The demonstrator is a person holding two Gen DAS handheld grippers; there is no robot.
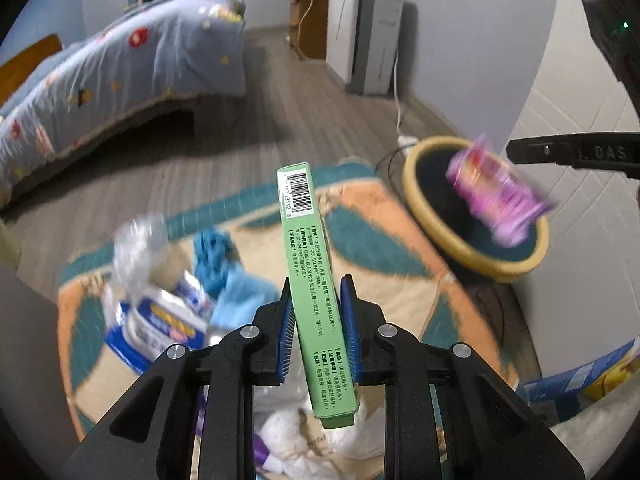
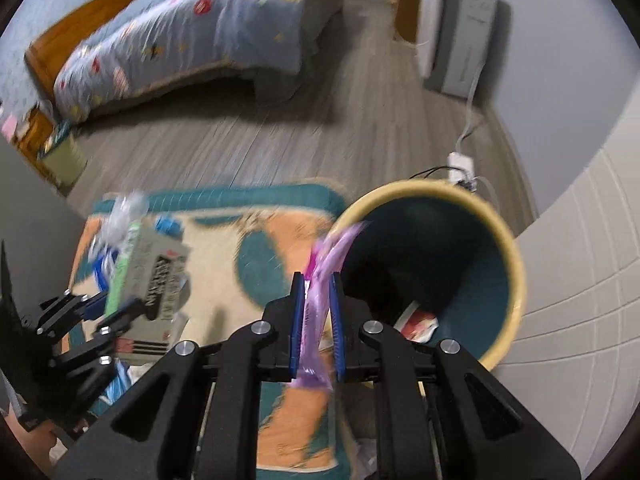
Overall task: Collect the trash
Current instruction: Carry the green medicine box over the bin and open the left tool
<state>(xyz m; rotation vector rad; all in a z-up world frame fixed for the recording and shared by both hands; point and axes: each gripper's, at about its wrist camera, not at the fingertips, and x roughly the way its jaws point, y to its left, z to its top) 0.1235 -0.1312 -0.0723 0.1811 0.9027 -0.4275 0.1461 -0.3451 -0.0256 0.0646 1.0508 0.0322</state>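
the left gripper (image 1: 316, 320) squeezes a long green box (image 1: 314, 280) between its blue pads (image 1: 287, 332); the box stands up tall over the rug (image 1: 380, 232), to the left of the round bin (image 1: 476, 256); the right gripper (image 2: 316, 320) pinches a purple wrapper (image 2: 320, 280) tight; the wrapper hangs just beside the yellow rim of the bin, at its left edge, and looks blurry; a red and white scrap (image 2: 418, 322) lies inside the bin; more trash sits on the rug left of the bin: a blue and white pack (image 1: 160, 324), a clear plastic bag (image 1: 138, 244) and a blue cloth (image 1: 224, 272); the bed (image 1: 120, 76) is far behind the bin.
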